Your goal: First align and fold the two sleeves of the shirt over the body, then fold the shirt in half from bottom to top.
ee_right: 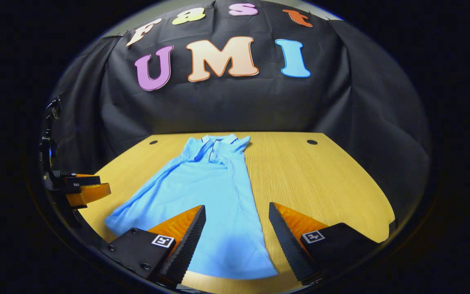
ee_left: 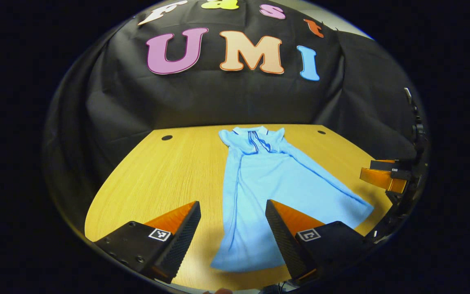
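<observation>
A light blue polo shirt (ee_left: 271, 183) lies flat on the wooden table (ee_left: 165, 171), collar at the far edge, hem nearest me, both sleeves folded in over the body. My left gripper (ee_left: 233, 222) hovers open above the hem's left corner, nothing between its fingers. In the right gripper view the same shirt (ee_right: 206, 192) runs from the collar down to the hem. My right gripper (ee_right: 237, 226) stands open over the hem's right side, holding nothing. The right gripper (ee_left: 386, 175) shows at the far right of the left gripper view; the left gripper (ee_right: 82, 190) shows at the left edge of the right gripper view.
Bare wooden table (ee_right: 320, 183) lies on both sides of the shirt. Two small dark holes (ee_left: 167, 137) (ee_left: 321, 132) sit near the table's far corners. Black cloth hangs behind the table as the booth's wall.
</observation>
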Tool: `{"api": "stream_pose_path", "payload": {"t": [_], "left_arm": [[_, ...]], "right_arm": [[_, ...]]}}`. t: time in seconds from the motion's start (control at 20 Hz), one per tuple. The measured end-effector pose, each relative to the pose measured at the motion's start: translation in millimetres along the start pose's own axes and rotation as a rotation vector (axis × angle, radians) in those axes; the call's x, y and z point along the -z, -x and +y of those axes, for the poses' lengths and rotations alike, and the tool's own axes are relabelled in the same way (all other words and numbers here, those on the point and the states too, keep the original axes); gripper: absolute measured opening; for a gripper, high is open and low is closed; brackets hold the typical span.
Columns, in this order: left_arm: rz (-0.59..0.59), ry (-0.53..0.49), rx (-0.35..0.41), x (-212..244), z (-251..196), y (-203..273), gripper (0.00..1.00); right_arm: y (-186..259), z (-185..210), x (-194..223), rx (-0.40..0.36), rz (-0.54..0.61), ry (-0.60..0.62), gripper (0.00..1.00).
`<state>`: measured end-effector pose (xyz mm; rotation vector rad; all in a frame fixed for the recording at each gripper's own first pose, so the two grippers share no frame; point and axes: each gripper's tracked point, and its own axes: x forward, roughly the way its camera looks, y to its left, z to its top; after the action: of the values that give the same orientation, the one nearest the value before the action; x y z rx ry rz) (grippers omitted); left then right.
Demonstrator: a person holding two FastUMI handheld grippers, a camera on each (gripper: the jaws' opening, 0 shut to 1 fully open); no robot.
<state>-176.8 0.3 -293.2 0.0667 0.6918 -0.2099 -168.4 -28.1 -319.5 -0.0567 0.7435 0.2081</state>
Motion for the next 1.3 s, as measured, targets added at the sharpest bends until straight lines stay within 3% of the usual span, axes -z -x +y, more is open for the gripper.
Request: {"api": "stream_pose_path", "payload": {"t": [0.5,0.6,0.65,0.85,0.95,1.05,1.1,1.15,1.25,1.3], "left_arm": [[0.153,-0.026,-0.021,96.8,-10.5,9.7,0.96],[0.172,-0.024,-0.030,105.4,-10.3,10.1,0.97],[0.152,-0.023,-0.027,100.5,-12.3,8.5,0.98],[0.156,-0.004,-0.020,104.9,-11.8,5.5,0.98],[0.160,-0.010,-0.009,106.8,-16.5,3.9,0.95],[0.164,-0.015,0.011,104.8,-24.8,3.9,0.86],[0.166,-0.008,0.011,104.7,-27.2,2.7,0.70],[0.179,0.004,0.007,105.1,-28.1,3.7,0.62],[0.187,0.055,0.012,104.0,-32.0,1.8,0.41],[0.190,0.089,0.022,104.0,-36.0,-1.1,0.22]], "right_arm": [[16.4,-14.2,79.7,0.062,0.151,0.057,0.98],[16.5,-15.0,93.3,0.067,0.185,0.050,0.93],[16.2,-15.0,101.3,0.070,0.204,0.048,0.98],[16.3,-13.1,109.0,0.073,0.228,0.010,0.98],[15.1,-8.9,110.6,0.066,0.229,0.001,0.93],[13.6,1.6,109.5,0.039,0.239,0.012,0.85],[13.1,5.3,110.1,0.028,0.244,0.015,0.72],[13.8,7.8,110.5,0.020,0.247,0.015,0.61],[14.2,11.6,110.9,0.022,0.249,-0.001,0.31],[10.2,12.3,111.7,0.021,0.252,-0.013,0.07]]}}
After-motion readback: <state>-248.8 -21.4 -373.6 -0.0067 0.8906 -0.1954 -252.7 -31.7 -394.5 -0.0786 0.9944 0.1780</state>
